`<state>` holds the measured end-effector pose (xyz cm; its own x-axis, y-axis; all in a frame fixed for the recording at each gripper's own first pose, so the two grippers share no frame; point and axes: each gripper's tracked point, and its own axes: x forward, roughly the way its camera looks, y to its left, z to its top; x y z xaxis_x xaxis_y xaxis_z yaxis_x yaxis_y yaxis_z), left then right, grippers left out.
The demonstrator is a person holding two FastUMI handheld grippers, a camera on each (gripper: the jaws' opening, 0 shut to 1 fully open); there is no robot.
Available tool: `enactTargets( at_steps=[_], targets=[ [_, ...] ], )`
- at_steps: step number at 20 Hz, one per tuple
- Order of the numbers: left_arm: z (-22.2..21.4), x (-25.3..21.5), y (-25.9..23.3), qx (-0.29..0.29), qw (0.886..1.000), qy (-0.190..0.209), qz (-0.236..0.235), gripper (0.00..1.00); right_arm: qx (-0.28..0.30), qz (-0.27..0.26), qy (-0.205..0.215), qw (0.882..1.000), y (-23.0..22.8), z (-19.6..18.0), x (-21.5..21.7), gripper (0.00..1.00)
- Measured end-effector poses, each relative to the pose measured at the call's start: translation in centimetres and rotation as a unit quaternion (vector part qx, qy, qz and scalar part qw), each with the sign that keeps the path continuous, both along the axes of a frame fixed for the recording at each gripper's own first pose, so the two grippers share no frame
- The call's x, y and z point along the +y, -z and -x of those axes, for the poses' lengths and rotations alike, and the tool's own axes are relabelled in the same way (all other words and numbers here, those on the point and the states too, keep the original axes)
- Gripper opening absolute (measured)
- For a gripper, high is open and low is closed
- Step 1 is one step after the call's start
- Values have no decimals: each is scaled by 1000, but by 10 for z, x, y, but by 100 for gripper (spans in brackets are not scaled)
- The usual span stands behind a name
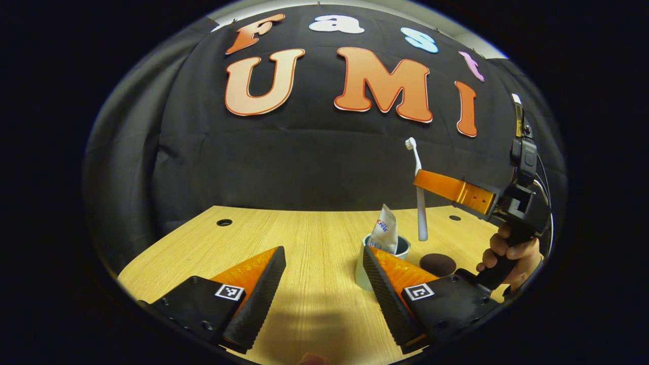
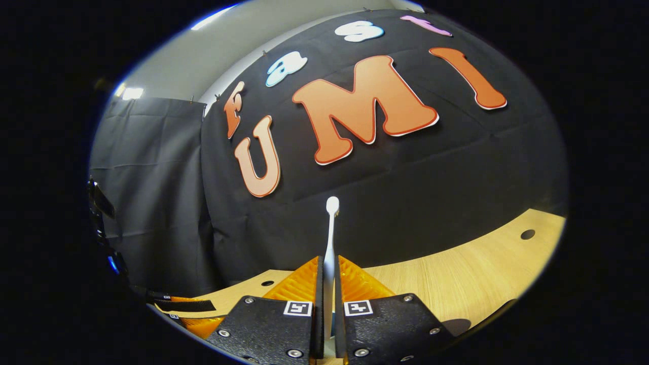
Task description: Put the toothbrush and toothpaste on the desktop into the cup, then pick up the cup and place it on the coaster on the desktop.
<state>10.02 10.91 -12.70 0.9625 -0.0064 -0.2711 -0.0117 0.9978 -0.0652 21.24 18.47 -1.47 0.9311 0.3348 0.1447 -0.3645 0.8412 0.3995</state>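
A pale cup (image 1: pixel 366 276) stands on the wooden desktop (image 1: pixel 304 243), with the white toothpaste tube (image 1: pixel 385 230) leaning upright inside it. Beside the cup's left side my left gripper (image 1: pixel 324 266) hovers open and holds nothing; its right finger covers part of the cup. The right gripper (image 1: pixel 423 181) hangs in the air above and right of the cup, shut on the white toothbrush (image 1: pixel 420 203), which is upright with its head on top. In the right gripper view the toothbrush (image 2: pixel 330 238) rises from between the closed fingers of that gripper (image 2: pixel 328 271). A dark round coaster (image 1: pixel 437 264) lies right of the cup.
A hand (image 1: pixel 509 253) holds the right gripper's handle at the right edge of the left gripper view. Small round holes (image 1: pixel 224 222) mark the desk near its back edge. The black cloth wall closes off the back of the desk.
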Motion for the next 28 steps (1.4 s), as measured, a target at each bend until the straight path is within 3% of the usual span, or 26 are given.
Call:
enactTargets(
  at_steps=[9,15,17,20,22,28],
  targets=[
    [3,15,23,25,999,-17,10,99,27,5,0,1000,28,-19,14,12],
    [3,-8,6,14,1000,-4,14,99,28,39,-22,999,24,10,10,21],
    [2,-15,0,7,1000,2,15,99,45,72,-20,996,34,21,1,29],
    [-2,-25,-7,10,1000,9,23,99,49,99,-20,994,33,43,-16,57],
    [-6,-32,-13,14,1000,17,15,99,39,103,-11,994,28,55,-34,69],
    [-16,-56,-24,26,999,42,-9,98,31,131,21,991,30,92,-100,85]
  ],
)
